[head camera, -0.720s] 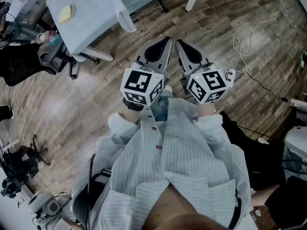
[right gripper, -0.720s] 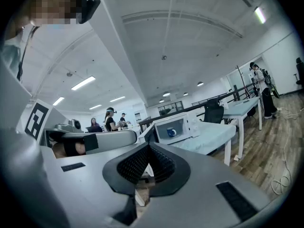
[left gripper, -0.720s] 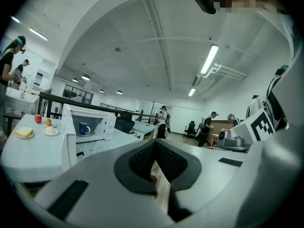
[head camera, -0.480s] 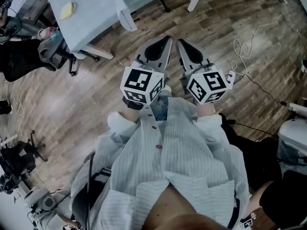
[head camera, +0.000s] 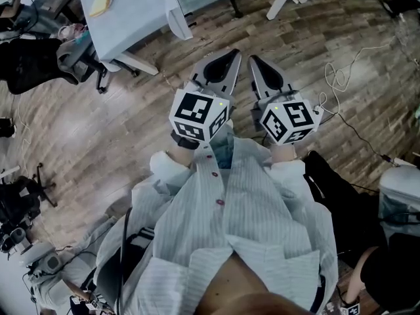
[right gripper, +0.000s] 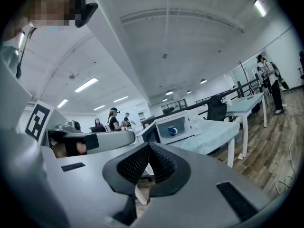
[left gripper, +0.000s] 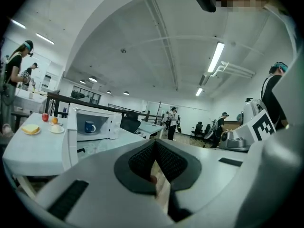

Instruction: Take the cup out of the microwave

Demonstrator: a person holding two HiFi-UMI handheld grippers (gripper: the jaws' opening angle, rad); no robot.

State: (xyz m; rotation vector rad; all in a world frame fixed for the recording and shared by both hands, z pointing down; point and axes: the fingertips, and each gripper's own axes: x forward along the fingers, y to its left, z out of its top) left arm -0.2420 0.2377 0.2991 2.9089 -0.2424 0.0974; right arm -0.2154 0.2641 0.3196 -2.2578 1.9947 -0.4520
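Note:
The white microwave (left gripper: 94, 124) stands on a table far ahead of me, its door (left gripper: 72, 137) swung open. A blue cup (left gripper: 90, 126) sits inside it; the right gripper view also shows this cup (right gripper: 173, 131) in the microwave (right gripper: 176, 126). My left gripper (head camera: 231, 54) and right gripper (head camera: 252, 59) are held side by side close to my chest, over the wooden floor. Both point towards the table, a long way from the microwave. The left gripper (left gripper: 154, 145) is shut with nothing in it. The right gripper (right gripper: 148, 149) is shut and holds nothing either.
A light table (head camera: 134, 20) with a plate of yellow food (head camera: 100, 4) lies ahead to the left. Fruit and bread (left gripper: 31, 128) sit on that table's end. A white cable (head camera: 341, 77) trails on the floor at right. A dark office chair (head camera: 33, 67) stands at left. Several people stand around the room.
The head view has shifted a little, so the table now sits further right in the picture. Both grippers stay side by side and shut.

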